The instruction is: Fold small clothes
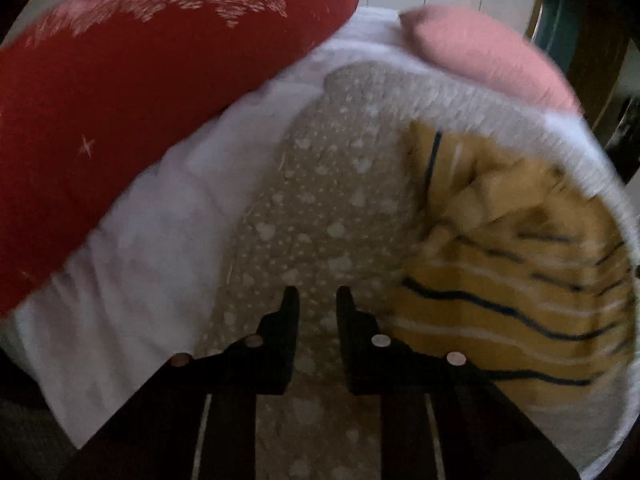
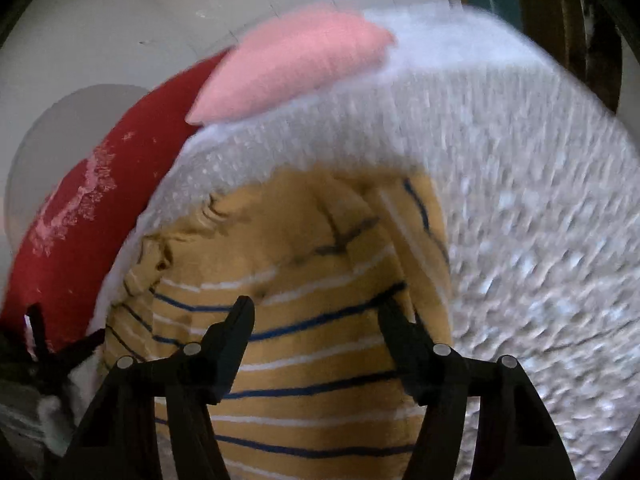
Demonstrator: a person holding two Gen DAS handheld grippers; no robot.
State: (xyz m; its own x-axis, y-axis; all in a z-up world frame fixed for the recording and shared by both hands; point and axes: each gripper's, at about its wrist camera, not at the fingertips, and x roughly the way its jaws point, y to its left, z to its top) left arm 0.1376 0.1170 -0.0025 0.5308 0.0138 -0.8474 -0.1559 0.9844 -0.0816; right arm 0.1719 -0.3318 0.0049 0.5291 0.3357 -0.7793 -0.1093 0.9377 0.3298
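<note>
A mustard-yellow garment with navy and white stripes (image 2: 320,340) lies crumpled on the bed; it also shows in the left wrist view (image 1: 512,280). My right gripper (image 2: 316,312) is open and hovers just above it, jaws wide apart and empty. My left gripper (image 1: 318,294) hangs over a beige star-patterned cloth (image 1: 332,200) left of the garment. Its jaws stand a small gap apart with nothing between them. The left gripper also shows at the far left of the right wrist view (image 2: 60,336).
A white textured bedspread (image 2: 520,220) covers the bed. A red patterned pillow (image 1: 120,100) lies at the left and a pink pillow (image 1: 488,56) at the back. The bed's edge curves along the right, with dark furniture beyond.
</note>
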